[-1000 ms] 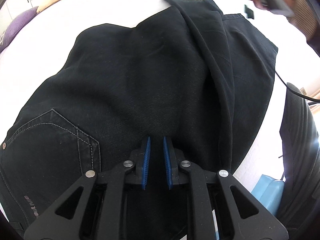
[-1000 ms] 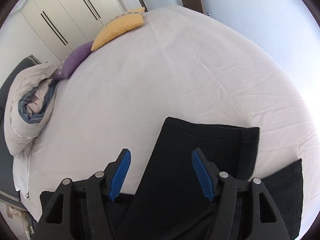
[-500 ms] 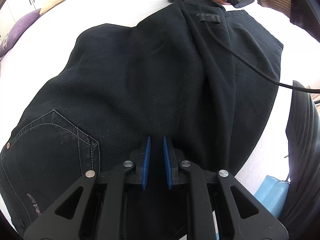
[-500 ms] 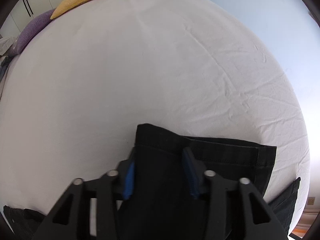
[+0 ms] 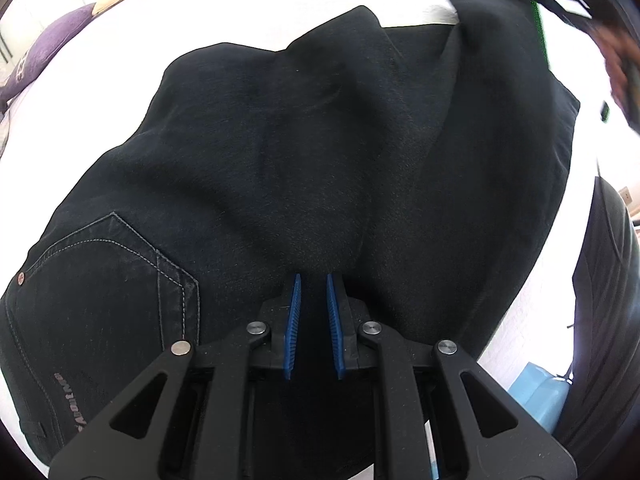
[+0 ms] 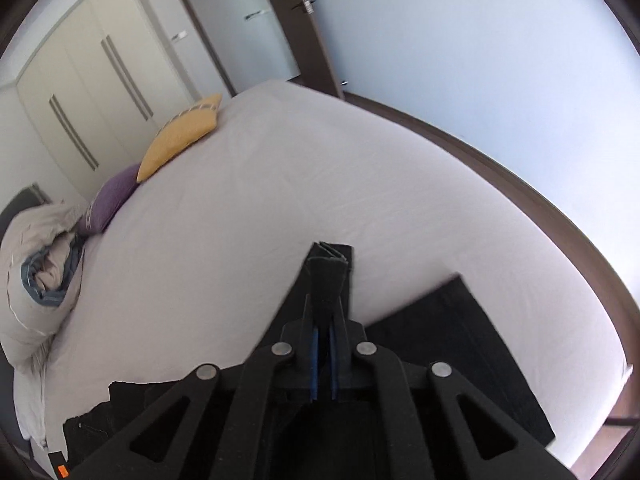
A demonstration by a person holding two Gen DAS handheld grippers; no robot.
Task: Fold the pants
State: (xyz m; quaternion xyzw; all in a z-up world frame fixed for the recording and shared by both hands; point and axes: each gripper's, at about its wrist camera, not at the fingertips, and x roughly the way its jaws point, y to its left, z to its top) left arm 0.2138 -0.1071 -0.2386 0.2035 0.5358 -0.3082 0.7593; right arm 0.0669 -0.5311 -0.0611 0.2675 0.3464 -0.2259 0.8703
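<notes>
Fold step: right tongs (image 6: 323, 354) clamped on lifted hem (image 6: 329, 270); left tongs (image 5: 312, 326) clamped on pants (image 5: 280, 152) on bed (image 6: 280, 184). Next: carry hem toward waist.

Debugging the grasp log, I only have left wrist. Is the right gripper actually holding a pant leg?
Observer: Yes. The right gripper is shut on the hem end of one leg of the pants, which is bunched and raised off the bed.
Operator: Other leg?
Observer: Its hem lies flat on the sheet, right of the gripper.
Operator: Landing area ahead?
Observer: Bare sheet ahead; a yellow pillow and a purple pillow sit at the far left edge.
</notes>
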